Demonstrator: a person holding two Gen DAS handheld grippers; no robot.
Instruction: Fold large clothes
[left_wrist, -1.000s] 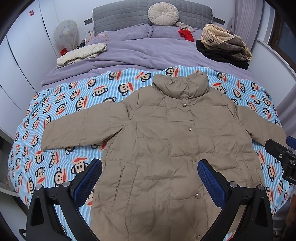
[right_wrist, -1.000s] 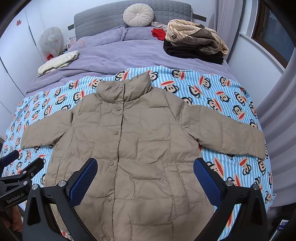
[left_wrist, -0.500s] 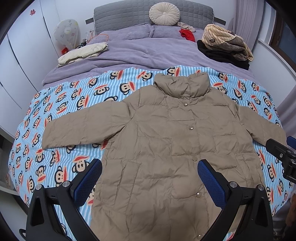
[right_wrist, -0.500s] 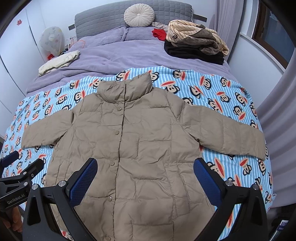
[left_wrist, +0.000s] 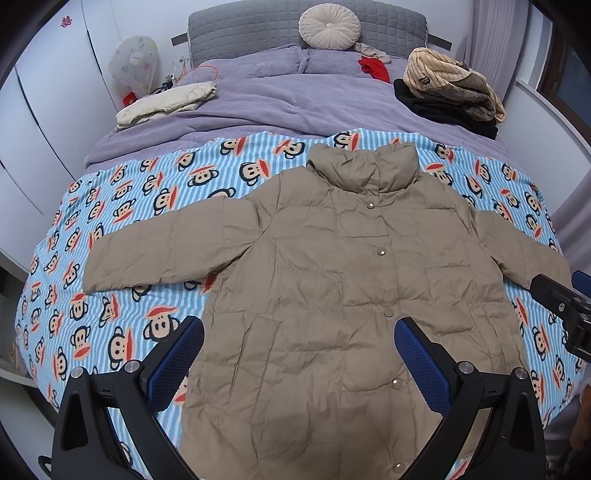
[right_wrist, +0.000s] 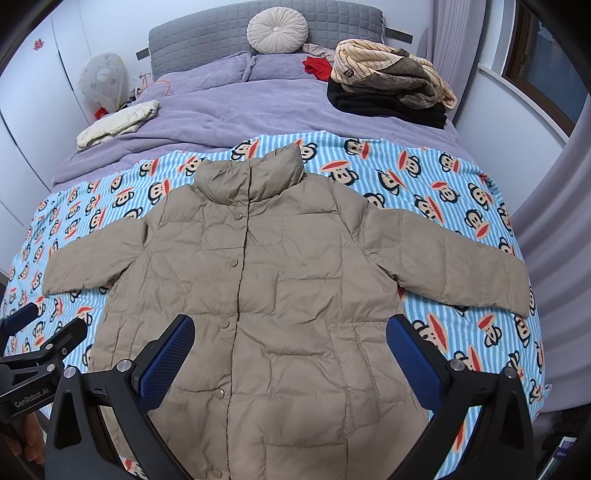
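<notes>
A tan quilted puffer jacket (left_wrist: 332, 280) (right_wrist: 280, 280) lies flat and buttoned on a blue monkey-print blanket (left_wrist: 122, 229) (right_wrist: 436, 192), collar toward the headboard, both sleeves spread out sideways. My left gripper (left_wrist: 299, 354) hovers open over the jacket's lower left half, blue pads wide apart, holding nothing. My right gripper (right_wrist: 291, 354) hovers open over the lower right half, also with nothing in it. Each gripper shows at the edge of the other's view: the right gripper (left_wrist: 561, 306) beyond the right sleeve and the left gripper (right_wrist: 37, 343) beyond the left one.
Behind the blanket lies a purple duvet (left_wrist: 280, 107) with a folded cream garment (left_wrist: 166, 103) on the left and a pile of striped and black clothes (left_wrist: 450, 88) on the right. A round cushion (left_wrist: 328, 26) leans on the grey headboard. Curtains (right_wrist: 554, 221) hang at the right.
Both views have shifted very slightly; the jacket lies unmoved and both grippers stay open above it.
</notes>
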